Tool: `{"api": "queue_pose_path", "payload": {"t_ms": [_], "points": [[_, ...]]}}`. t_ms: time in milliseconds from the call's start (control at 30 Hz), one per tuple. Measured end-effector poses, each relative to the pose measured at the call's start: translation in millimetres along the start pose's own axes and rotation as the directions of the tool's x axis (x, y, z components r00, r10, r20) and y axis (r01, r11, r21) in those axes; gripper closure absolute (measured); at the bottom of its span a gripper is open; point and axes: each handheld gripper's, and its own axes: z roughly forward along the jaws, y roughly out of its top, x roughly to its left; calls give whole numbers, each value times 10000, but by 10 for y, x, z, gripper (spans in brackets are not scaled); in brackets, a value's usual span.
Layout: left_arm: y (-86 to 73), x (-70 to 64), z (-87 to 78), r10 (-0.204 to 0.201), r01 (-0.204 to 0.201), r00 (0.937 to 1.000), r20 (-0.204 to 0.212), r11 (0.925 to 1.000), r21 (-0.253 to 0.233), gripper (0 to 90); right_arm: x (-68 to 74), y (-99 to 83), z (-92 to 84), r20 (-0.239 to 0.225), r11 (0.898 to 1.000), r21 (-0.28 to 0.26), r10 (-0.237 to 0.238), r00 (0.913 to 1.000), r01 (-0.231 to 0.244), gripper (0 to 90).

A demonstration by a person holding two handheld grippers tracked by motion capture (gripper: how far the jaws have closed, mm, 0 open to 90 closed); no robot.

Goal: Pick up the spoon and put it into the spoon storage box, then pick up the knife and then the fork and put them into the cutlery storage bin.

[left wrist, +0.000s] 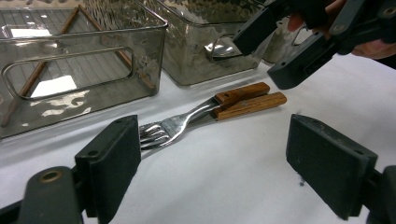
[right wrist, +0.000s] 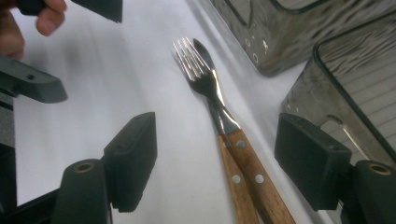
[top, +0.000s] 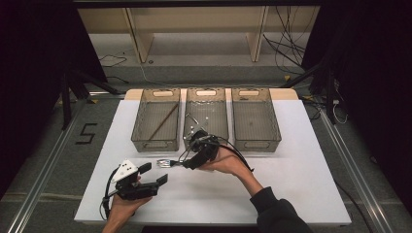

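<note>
A metal fork (right wrist: 191,63) and a knife (right wrist: 204,52), both with wooden handles (right wrist: 250,184), lie side by side on the white table (top: 291,165). My right gripper (right wrist: 219,144) hovers low over them, open. The handles lie between its jaws, and neither pad touches them. In the high view this right gripper (top: 187,164) points left at the cutlery (top: 165,162). My left gripper (top: 153,173) is open at the table's front left with nothing in it. Its own view shows the fork (left wrist: 163,130) just beyond its jaws (left wrist: 219,158) and the right gripper (left wrist: 299,42) above the handles (left wrist: 247,100).
Three clear grey bins stand in a row behind the cutlery. The left bin (top: 154,144) holds a thin wooden stick (top: 163,122), the middle bin (top: 206,92) holds a few small pieces, and the right bin (top: 256,144) looks bare. Open table lies at the front right.
</note>
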Motion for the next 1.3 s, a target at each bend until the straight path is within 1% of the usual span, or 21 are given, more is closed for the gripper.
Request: {"api": "queue_pose_path", "payload": {"t_ms": [67, 200, 267, 400, 433, 533, 667, 700, 733, 767, 833, 867, 933, 1100, 1200, 1300], "points": [[0, -3, 3, 54, -54, 10000, -14, 10000, 51, 176, -15, -3, 31, -55, 9999, 103, 28, 10000, -28, 312], [-2, 1, 3, 11, -11, 10000, 16, 10000, -5, 176, -30, -3, 95, -88, 9998, 197, 64, 9999, -63, 316], [-3, 4, 0, 8, -8, 10000, 2, 10000, -25, 176, -42, -5, 123, -81, 9997, 258, -25, 10000, 27, 315], [-5, 0, -5, 5, -5, 10000, 10, 10000, -64, 176, -48, -10, 170, -76, 9993, 327, 185, 9998, -182, 315], [-5, -1, -6, 16, -16, 10000, 10, 10000, -48, 176, -58, -13, 175, -129, 9993, 373, 87, 9999, -82, 315], [-7, -2, -7, 16, -16, 10000, 12, 10000, -42, 176, -69, -13, 191, -100, 9992, 392, 31, 9999, -27, 319], [-9, 1, -13, 10, -10, 10000, 9, 10000, -48, 176, -97, -18, 216, -83, 9990, 450, 61, 9999, -57, 328], [-11, 2, -15, -10, 10, 10000, 9, 10000, -59, 176, -97, -17, 218, -72, 9985, 522, 157, 9999, -153, 330], [-12, 1, -16, -4, 4, 10000, 6, 10000, -56, 176, -106, -20, 224, -80, 9986, 525, 121, 9999, -116, 334], [-11, 0, -17, 17, -17, 10000, 10, 10000, -46, 176, -107, -21, 227, -92, 9982, 559, 209, 9997, -204, 339], [-10, -2, -16, 73, -72, 10000, 8, 10000, -23, 176, -109, -25, 238, -114, 9979, 603, 242, 9996, -235, 347], [-9, -4, -13, 67, -67, 10000, 11, 10000, -20, 176, -112, -25, 241, -126, 9978, 641, 171, 9998, -163, 350], [-7, -5, -6, 80, -80, 10000, 26, 10000, -5, 176, -106, -21, 250, -153, 9977, 634, 243, 9996, -232, 358], [-10, -3, -13, 91, -91, 10000, 5, 10000, -2, 176, -117, -20, 271, -204, 9977, 675, 97, 9997, -83, 379], [-12, -1, -16, 105, -105, 9999, -15, 9999, 22, 176, -113, -21, 288, -234, 9972, 732, 182, 9996, -165, 393], [-13, -4, -16, 106, -106, 9999, -16, 9999, -5, 176, -113, -16, 308, -190, 9973, 732, 69, 9998, -55, 408]]}}
